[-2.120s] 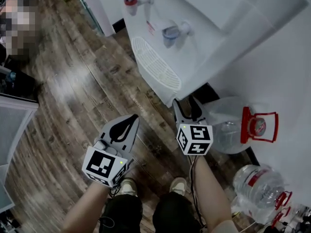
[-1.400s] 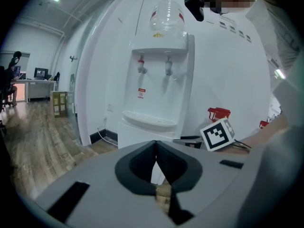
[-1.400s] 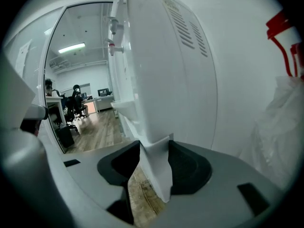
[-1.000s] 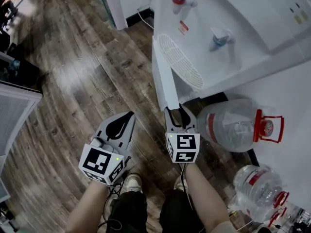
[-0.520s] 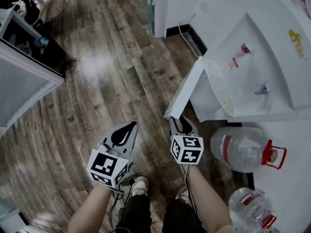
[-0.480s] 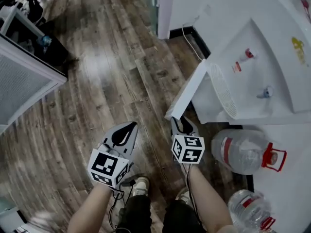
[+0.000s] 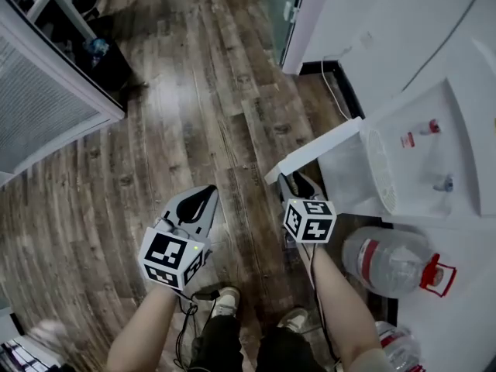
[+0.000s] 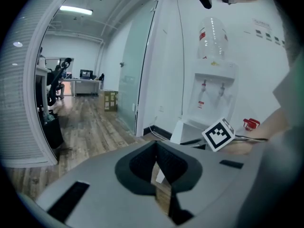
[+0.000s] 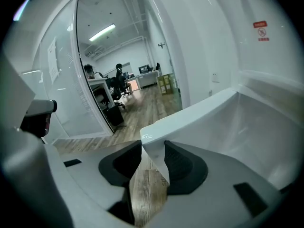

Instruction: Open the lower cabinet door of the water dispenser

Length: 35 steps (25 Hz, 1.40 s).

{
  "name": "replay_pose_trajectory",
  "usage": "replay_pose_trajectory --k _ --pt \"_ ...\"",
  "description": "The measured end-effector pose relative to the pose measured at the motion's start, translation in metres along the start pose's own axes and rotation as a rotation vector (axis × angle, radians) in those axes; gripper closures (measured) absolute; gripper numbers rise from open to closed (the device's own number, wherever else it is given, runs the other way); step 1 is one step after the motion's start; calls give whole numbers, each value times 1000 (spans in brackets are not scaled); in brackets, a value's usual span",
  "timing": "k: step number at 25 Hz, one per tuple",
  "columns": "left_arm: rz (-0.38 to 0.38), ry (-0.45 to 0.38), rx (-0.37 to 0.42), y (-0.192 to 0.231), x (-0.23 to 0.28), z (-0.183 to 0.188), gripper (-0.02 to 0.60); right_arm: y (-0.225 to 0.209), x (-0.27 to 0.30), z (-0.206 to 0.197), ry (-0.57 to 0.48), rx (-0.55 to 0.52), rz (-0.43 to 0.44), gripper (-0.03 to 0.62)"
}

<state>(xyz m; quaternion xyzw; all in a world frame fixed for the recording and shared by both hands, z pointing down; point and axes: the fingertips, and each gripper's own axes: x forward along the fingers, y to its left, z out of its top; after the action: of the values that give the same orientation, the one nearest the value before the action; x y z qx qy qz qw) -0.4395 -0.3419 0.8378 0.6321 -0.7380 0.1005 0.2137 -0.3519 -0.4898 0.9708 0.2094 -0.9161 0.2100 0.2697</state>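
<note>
The white water dispenser stands at the right of the head view, seen from above. Its lower cabinet door is swung out over the wood floor. My right gripper is shut on the door's free edge; in the right gripper view the door's corner sits pinched between the jaws of my right gripper. My left gripper hangs over the floor to the door's left, shut and holding nothing. The left gripper view shows my left gripper and the dispenser with a bottle on top.
A large water bottle with a red handle lies beside the dispenser, and another sits nearer me. A grey louvred unit and a black bin stand at left. A glass door is at the back. My shoes are below.
The cabinet door has swung further out from the dispenser with my right gripper on its edge. Both grippers have moved back across the floor, and the head view has turned to the left.
</note>
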Motion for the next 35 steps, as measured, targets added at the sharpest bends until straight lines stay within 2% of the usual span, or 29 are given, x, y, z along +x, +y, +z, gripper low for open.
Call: replay_pose_trajectory --k 5,10,13,18,20,25,28,35 --pt "25 -11 18 8 8 -5 577 8 25 17 19 -61 44 436" --pt "63 -9 -41 33 15 -15 577 15 48 40 -25 -104 82 418" --pt "78 -17 -57 43 18 -15 577 15 58 47 -49 -106 100 449" --pt "82 -38 -36 45 16 -4 577 15 53 50 -56 -101 105 445" --pt "79 -31 -28 40 13 -1 577 16 40 46 -43 -78 113 431" --pt "57 7 -39 20 4 16 577 25 -16 62 -52 53 157 496" --pt "38 21 -36 0 -6 40 577 29 -61 79 -60 43 150 526" --pt "-4 17 37 -55 -44 118 577 37 -184 127 -107 41 129 565"
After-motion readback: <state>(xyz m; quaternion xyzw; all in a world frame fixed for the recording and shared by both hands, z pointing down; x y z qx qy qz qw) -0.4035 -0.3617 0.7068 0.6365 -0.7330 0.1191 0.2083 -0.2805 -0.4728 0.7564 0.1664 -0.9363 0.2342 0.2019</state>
